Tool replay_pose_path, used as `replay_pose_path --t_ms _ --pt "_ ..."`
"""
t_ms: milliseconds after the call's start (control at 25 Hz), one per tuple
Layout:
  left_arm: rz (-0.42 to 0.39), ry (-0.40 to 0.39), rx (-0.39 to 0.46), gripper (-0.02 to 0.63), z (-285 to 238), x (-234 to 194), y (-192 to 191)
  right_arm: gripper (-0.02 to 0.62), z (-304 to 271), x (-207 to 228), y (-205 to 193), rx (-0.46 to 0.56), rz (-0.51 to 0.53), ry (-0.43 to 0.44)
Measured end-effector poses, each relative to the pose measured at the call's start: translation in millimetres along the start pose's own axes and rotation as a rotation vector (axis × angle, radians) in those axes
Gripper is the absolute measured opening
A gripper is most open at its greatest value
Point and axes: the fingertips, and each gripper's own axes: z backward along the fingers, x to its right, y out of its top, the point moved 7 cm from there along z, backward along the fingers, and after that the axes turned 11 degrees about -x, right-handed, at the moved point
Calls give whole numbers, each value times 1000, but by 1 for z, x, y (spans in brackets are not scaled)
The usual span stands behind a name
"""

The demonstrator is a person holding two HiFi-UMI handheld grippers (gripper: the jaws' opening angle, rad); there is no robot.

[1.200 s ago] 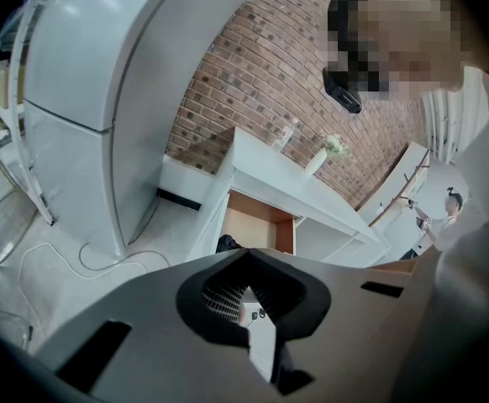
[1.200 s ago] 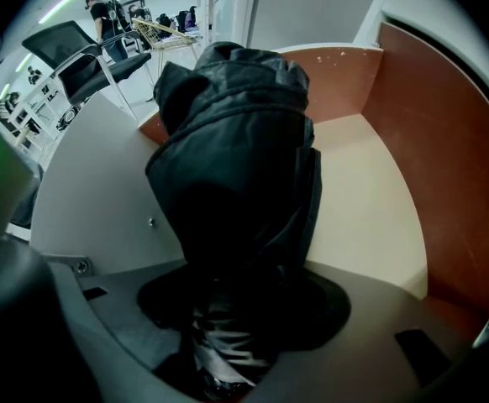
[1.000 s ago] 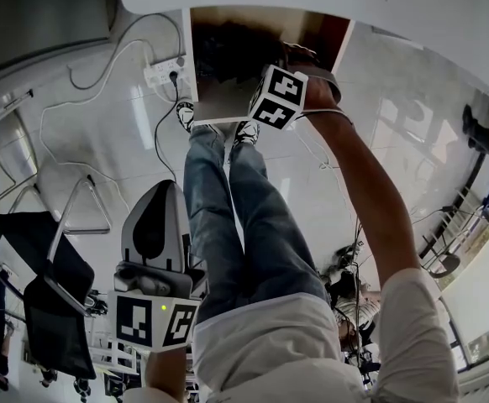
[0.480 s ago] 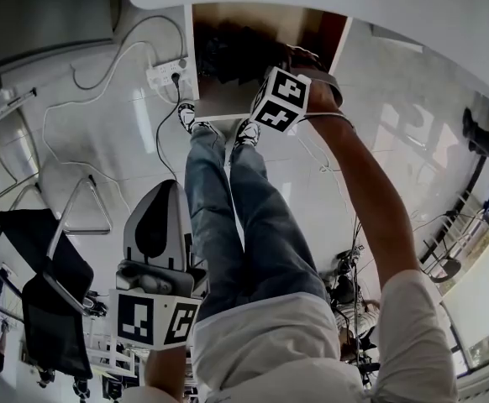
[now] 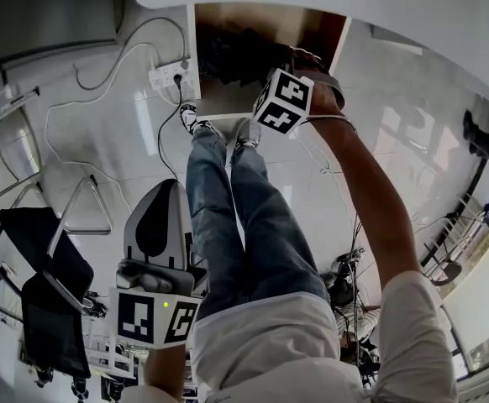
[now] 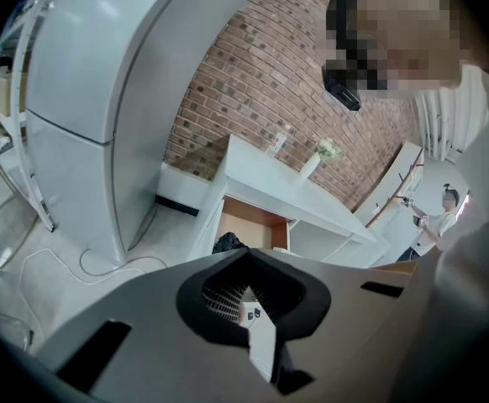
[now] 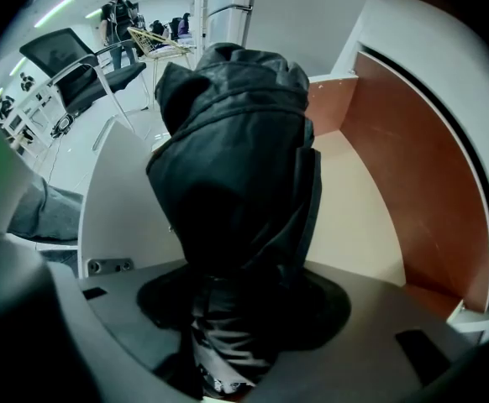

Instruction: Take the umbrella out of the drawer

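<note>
Umbrella (image 7: 232,166) lengthwise out from right claw (image 7: 232,326)

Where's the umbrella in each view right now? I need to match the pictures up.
Head view: umbrella, dark bundle at top centre, inside the open drawer.
Left gripper view: small dark shape at centre, in the drawer.
Right gripper view: fills the centre.
Shared landmark: the drawer's brown inside wall.

one umbrella (image 7: 236,166), one drawer (image 7: 358,212), two claws (image 6: 249,267) (image 7: 236,288), one power strip (image 5: 167,75)
</note>
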Motion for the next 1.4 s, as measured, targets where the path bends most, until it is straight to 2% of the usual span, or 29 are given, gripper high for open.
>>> replay_pose_path --t_ms 760,1400 --pt "-21 2 27 17 7 14 1 251 25 -2 -6 39 -5 3" --pt "-47 -4 45 17 17 31 -1 250 49 -4 -16 78 -59 21"
